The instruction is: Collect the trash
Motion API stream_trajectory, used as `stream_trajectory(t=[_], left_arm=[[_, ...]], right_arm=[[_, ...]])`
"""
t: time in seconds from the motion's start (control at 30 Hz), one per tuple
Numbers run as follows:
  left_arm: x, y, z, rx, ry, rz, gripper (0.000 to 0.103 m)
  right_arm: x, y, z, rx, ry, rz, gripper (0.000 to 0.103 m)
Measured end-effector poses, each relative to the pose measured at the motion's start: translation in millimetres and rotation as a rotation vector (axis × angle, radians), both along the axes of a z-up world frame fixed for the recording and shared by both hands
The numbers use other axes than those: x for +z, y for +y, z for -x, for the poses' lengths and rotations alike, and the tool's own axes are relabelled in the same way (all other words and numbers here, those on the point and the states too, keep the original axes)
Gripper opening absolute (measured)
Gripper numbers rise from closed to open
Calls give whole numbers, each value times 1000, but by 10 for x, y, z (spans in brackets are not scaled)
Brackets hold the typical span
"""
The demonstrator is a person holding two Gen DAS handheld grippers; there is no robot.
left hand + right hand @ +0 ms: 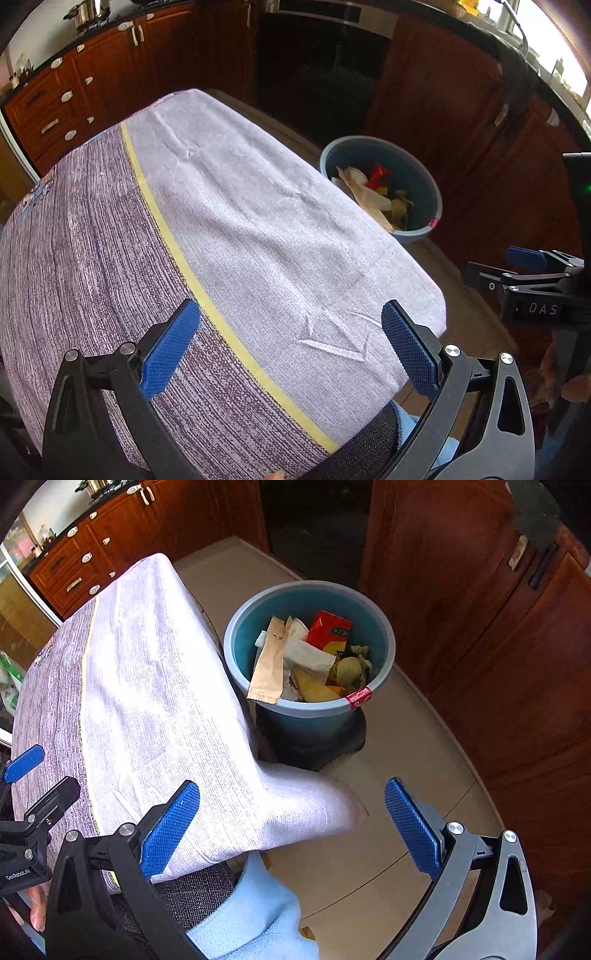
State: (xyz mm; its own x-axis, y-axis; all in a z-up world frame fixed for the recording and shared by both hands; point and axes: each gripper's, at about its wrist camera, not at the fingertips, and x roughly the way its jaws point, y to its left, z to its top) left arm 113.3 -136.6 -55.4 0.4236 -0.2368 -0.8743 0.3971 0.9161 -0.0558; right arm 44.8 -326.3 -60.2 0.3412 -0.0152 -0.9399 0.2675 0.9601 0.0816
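Observation:
A blue trash bin point(236, 635) stands on the floor beside the table's right edge, also in the left wrist view point(430, 188). It holds trash: a brown paper sleeve point(267, 661), white tissue point(308, 651), a red carton point(328, 627) and peels point(349, 670). My left gripper point(291, 347) is open and empty above the cloth-covered table point(240, 236). My right gripper point(291, 827) is open and empty over the table's near right corner, short of the bin. The cloth point(155, 686) shows no trash on it.
Dark wooden kitchen cabinets point(480, 627) ring the room, with an oven point(321, 66) behind the bin. Tiled floor point(399, 768) lies to the right of the table. A light blue cloth point(255, 912) hangs at the table's near edge.

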Motion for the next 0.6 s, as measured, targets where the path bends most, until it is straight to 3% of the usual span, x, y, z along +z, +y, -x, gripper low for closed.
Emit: stream_trajectory(t=[0.6], left_arm=[[-60,-6,-7,-9,19,-9,99]], right_arm=[[-7,25,-36,9,3,-5,96]])
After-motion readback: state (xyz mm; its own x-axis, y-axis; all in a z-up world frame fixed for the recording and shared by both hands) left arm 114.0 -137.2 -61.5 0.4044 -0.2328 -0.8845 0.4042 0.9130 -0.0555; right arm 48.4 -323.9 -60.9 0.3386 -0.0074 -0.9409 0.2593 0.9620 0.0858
